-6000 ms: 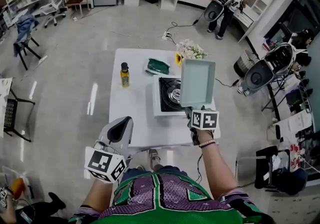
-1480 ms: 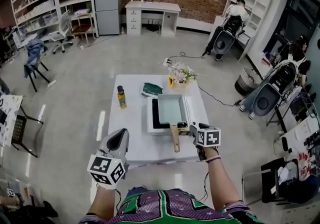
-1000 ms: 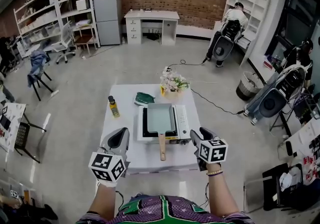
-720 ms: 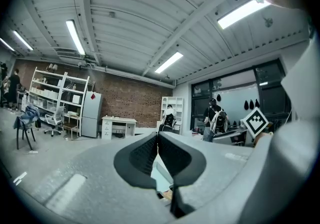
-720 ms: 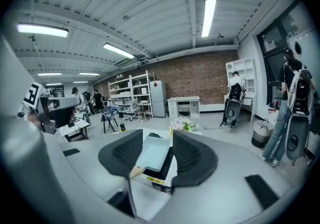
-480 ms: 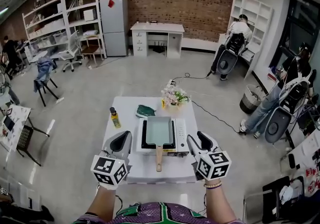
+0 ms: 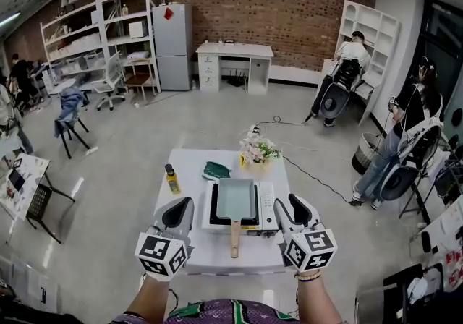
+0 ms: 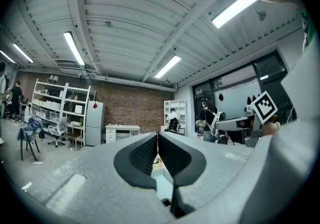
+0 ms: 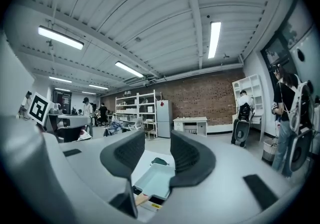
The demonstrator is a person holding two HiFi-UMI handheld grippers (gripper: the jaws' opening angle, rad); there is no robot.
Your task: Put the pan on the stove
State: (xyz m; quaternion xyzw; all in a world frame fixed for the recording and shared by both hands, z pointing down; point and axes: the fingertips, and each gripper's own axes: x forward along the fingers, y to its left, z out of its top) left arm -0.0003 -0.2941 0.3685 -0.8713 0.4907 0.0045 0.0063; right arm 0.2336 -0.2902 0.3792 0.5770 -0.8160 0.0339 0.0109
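Head view shows the pan [image 7: 236,199] sitting on the stove [image 7: 266,204], so we judge placement done; left gripper [image 7: 177,208] clenched empty, right gripper [image 7: 296,207] released, empty, jaws lately narrowing; next we need only stay clear.

Bare table [image 7: 192,191] strip between stove [image 7: 267,201] and bottle [image 7: 172,179]

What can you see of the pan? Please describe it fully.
The pan is rectangular and shallow, pale teal, apparently coated metal, with a straight wooden-looking handle. It looks empty and sits flat on the stove. The handle points toward the person, past the stove's front edge. Only the stove touches it.
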